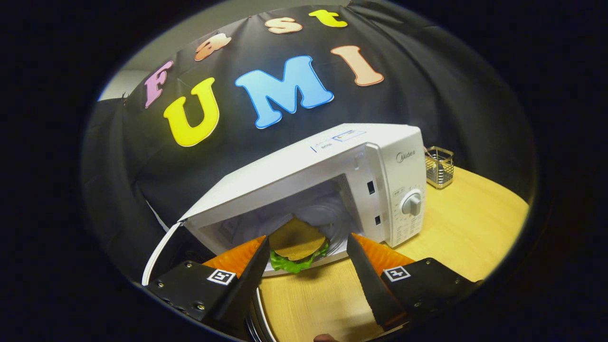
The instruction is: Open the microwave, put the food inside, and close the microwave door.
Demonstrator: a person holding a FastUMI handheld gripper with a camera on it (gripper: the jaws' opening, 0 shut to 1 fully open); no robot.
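White, the microwave sits mid-frame on the table with its door swung open at lower left. The burger lies at the cavity's mouth, just ahead of the tool and between its fingertips. The fingers stand spread and touch nothing, so the burger looks released. I judge that next comes a straight pull back, then the door.

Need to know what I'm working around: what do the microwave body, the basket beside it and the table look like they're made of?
Microwave: white painted metal or plastic, smooth with a soft sheen; which one is unclear.
Basket: shiny wire mesh, looks like metal, see-through grid.
Table: pale wood or wood-look laminate, faint grain, matte.
The gripper stands open, burger just ahead of its fingers at the oven mouth.
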